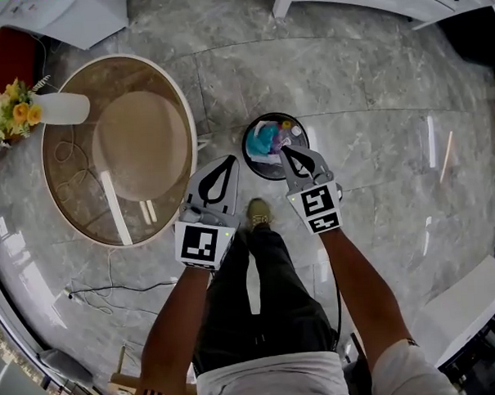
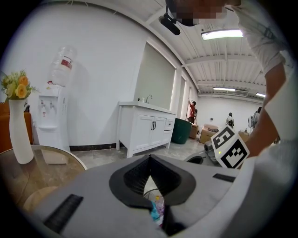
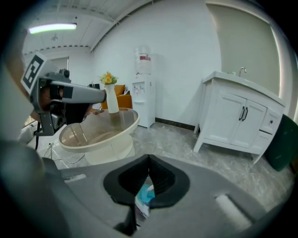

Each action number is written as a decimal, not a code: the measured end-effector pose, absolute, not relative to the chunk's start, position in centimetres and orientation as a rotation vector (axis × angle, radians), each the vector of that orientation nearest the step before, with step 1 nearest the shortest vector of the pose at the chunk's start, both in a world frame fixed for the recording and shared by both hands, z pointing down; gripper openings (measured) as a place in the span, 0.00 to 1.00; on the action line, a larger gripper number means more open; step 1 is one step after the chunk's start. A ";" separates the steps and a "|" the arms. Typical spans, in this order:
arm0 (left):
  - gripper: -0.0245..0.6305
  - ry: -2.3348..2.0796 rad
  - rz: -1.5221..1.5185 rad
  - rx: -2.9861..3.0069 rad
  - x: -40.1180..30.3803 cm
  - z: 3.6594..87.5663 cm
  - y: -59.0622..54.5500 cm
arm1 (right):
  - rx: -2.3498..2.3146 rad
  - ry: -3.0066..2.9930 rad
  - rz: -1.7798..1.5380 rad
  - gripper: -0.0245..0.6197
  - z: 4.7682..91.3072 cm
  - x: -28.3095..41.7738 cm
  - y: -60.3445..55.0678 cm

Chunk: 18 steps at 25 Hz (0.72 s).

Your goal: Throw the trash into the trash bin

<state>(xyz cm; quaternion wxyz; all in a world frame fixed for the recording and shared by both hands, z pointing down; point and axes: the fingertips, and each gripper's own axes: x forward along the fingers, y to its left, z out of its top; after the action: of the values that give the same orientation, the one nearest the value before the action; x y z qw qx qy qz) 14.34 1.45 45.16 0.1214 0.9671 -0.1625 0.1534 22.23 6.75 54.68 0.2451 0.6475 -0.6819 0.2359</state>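
Observation:
A round black trash bin (image 1: 247, 152) stands on the grey stone floor just ahead of the person's shoe. It holds trash (image 1: 269, 138): blue, purple and white wrappers. My right gripper (image 1: 285, 150) hangs over the bin's near rim, shut, with nothing between its jaws. My left gripper (image 1: 232, 160) is shut and empty, just left of the bin. In the left gripper view its tips (image 2: 149, 156) meet, and the trash (image 2: 156, 207) shows through the gap below. The right gripper view shows the same: tips (image 3: 149, 157) together, trash (image 3: 145, 195) beneath.
A round glass table (image 1: 118, 149) stands to the left, with a white vase of yellow flowers (image 1: 59, 108) on it. Cables (image 1: 112, 288) lie on the floor near it. A white cabinet (image 2: 144, 128) and a water dispenser (image 2: 53, 116) stand by the wall. White furniture (image 1: 473, 305) is at the lower right.

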 end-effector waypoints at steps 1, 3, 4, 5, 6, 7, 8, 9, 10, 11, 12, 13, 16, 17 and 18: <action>0.04 -0.471 0.444 2.831 14.3 44.7 1.5 | 1.781 -1.868 0.632 0.04 53.8 22.3 6.6; 0.04 -0.466 0.432 2.845 14.2 43.5 1.6 | 1.809 -1.893 0.609 0.04 51.8 22.2 6.3; 0.04 -0.465 0.423 2.853 14.1 42.9 1.6 | 1.822 -1.912 0.598 0.04 50.6 22.2 6.1; 0.04 -0.467 0.411 2.865 14.1 42.3 1.6 | 1.834 -1.934 0.583 0.04 49.4 22.1 5.9; 0.04 -0.469 0.396 2.877 14.2 41.6 1.5 | 1.845 -1.957 0.564 0.04 48.1 22.0 5.7; 0.04 -0.471 0.380 2.887 14.3 40.8 1.5 | 1.855 -1.983 0.542 0.04 46.6 21.9 5.5; 0.04 -0.473 0.365 2.894 14.4 39.9 1.5 | 1.868 -2.015 0.516 0.04 45.0 21.8 5.2; 0.04 -0.475 0.348 2.898 14.5 38.8 1.5 | 1.881 -2.050 0.489 0.04 43.2 21.6 4.8; 0.04 -0.477 0.329 2.901 14.6 37.6 1.5 | 1.892 -2.087 0.463 0.04 41.4 21.2 4.5; 0.04 -0.480 0.308 2.904 14.7 36.2 1.5 | 1.900 -2.123 0.437 0.04 39.5 20.9 4.2; 0.04 -0.483 0.286 2.908 14.7 34.8 1.4 | 1.906 -2.157 0.409 0.04 37.7 20.5 4.0; 0.04 -0.485 0.269 2.909 14.7 33.4 1.4 | 1.912 -2.190 0.381 0.04 35.8 20.0 3.7; 0.04 -0.479 0.250 2.920 14.4 29.3 1.4 | 1.928 -2.274 0.284 0.04 30.3 18.6 2.6; 0.04 -0.481 0.239 2.933 14.1 28.0 1.3 | 1.934 -2.298 0.255 0.04 28.5 18.1 2.3; 0.04 -0.487 0.225 2.946 13.7 26.7 1.1 | 1.941 -2.321 0.232 0.04 26.9 17.6 2.1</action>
<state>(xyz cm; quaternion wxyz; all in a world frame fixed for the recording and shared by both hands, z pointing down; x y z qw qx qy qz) 13.68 1.08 26.72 0.0737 0.9811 -0.1622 0.0750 17.59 2.07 26.94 0.0535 0.6386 -0.7638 0.0764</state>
